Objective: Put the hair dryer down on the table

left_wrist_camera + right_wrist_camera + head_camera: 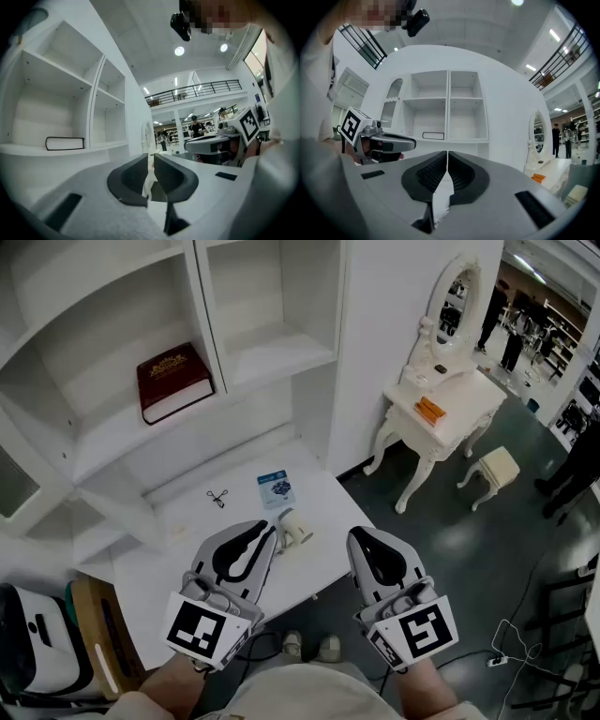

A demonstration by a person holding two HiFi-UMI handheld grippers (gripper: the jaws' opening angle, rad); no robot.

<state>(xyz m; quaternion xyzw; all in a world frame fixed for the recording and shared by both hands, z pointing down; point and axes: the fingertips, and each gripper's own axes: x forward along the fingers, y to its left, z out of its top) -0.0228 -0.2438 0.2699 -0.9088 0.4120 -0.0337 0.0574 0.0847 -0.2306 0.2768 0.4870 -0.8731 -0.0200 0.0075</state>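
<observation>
A small cream hair dryer (296,527) lies on its side on the white table (187,559), close to the front edge. The tip of my left gripper (269,529) hangs just left of the dryer; I cannot tell whether it touches. In the left gripper view, my left gripper (149,163) has its dark pads drawn almost together, with only a thin slit and nothing between them. My right gripper (357,538) is off the table's right edge, above the floor. In the right gripper view, my right gripper (447,160) has its jaws closed on each other, empty.
Small black scissors (217,498) and a blue card (276,488) lie farther back on the table. A dark red book (173,381) rests on the white shelf unit behind. A white vanity with mirror (441,418) and a stool (495,468) stand to the right. A wooden chair (94,634) is at the left.
</observation>
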